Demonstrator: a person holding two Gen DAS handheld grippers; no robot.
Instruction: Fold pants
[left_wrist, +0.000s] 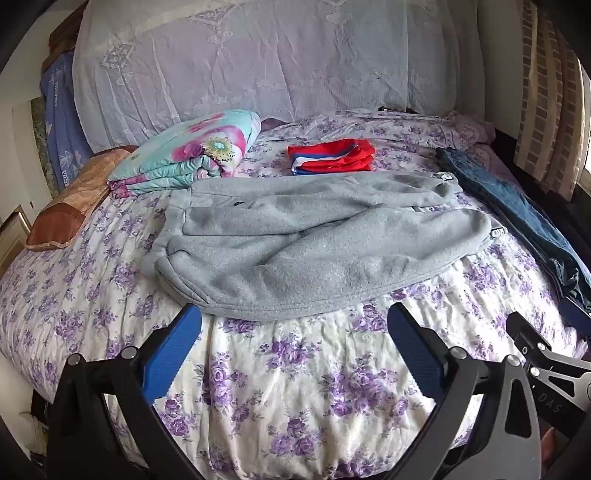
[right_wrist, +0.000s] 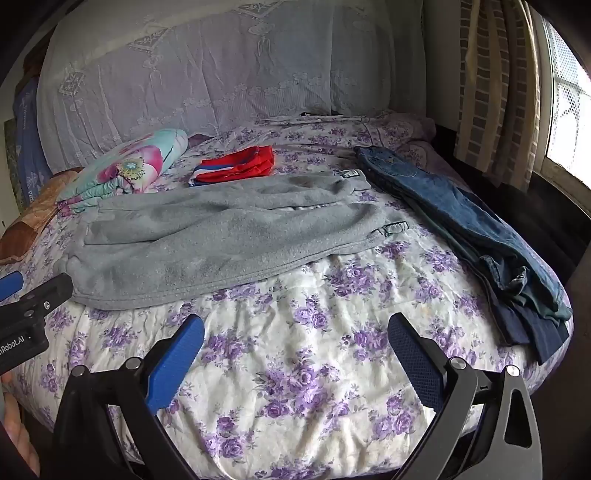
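Grey fleece pants (left_wrist: 314, 236) lie across the flowered bed, legs folded one over the other, cuffs at the left, waist at the right; they also show in the right wrist view (right_wrist: 229, 236). My left gripper (left_wrist: 295, 325) is open and empty, held just in front of the pants' near hem. My right gripper (right_wrist: 295, 332) is open and empty over bare bedspread, to the right of the pants' near edge. Part of the left gripper's body (right_wrist: 26, 314) shows at the left edge of the right wrist view.
Blue jeans (right_wrist: 472, 229) lie along the bed's right side. Folded red, white and blue shorts (left_wrist: 332, 155) sit behind the grey pants. A folded flowered quilt (left_wrist: 192, 147) and a brown pillow (left_wrist: 70, 210) are at the back left. A curtained window (right_wrist: 554, 92) is at the right.
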